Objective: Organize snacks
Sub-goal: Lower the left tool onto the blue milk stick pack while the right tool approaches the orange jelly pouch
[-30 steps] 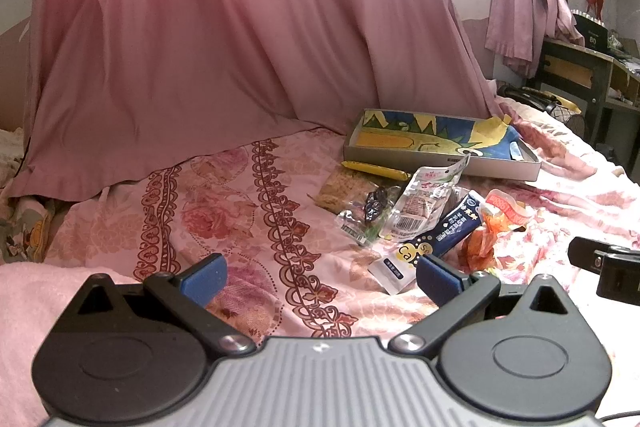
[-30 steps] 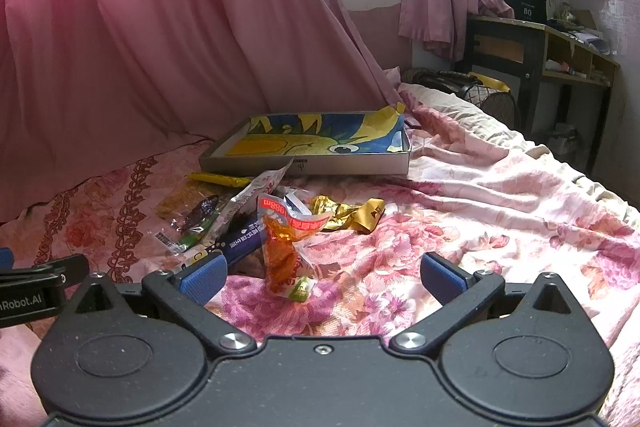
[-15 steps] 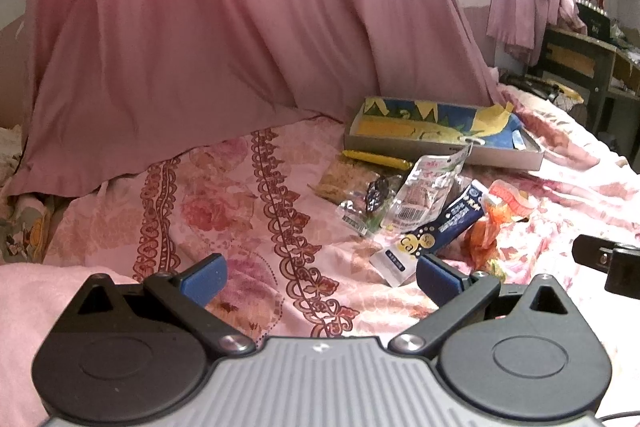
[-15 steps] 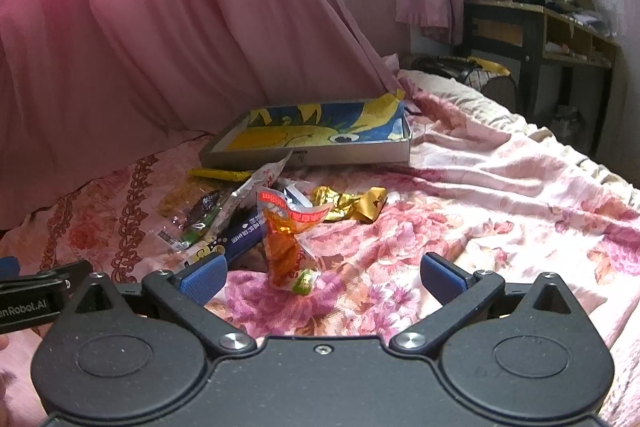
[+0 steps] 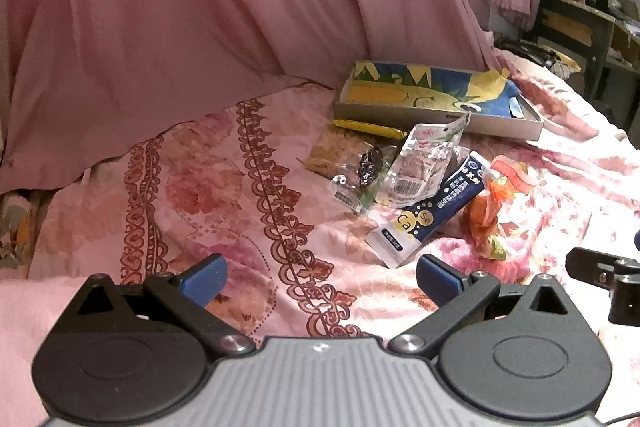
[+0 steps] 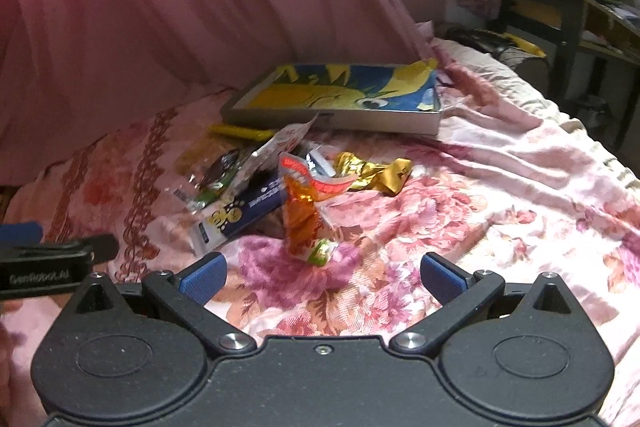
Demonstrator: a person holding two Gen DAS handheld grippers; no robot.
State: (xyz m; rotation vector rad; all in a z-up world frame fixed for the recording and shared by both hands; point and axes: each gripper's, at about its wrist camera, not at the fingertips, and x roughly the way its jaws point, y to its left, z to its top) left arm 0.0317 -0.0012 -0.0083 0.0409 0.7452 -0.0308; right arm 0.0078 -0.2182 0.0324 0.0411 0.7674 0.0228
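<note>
1. Task looks barely started: the snacks (image 5: pixel 416 179) lie in a loose pile on the bedspread (image 5: pixel 240 195), just in front of the shallow box (image 6: pixel 336 99).
2. Box looks empty of snacks (its far corner is hard to read), so the sorting is probably all left.
3. Left gripper (image 5: pixel 320 277): jaws spread wide, holding nothing, short of the blue packet (image 5: pixel 432 215).
4. Right gripper (image 6: pixel 322 277): also spread wide and empty, the orange wrapper (image 6: pixel 304 215) just ahead between its fingers, not touched.

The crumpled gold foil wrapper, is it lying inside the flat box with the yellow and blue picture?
No, the crumpled gold foil wrapper lies on the floral bedspread in front of the flat box, apart from it.
</note>
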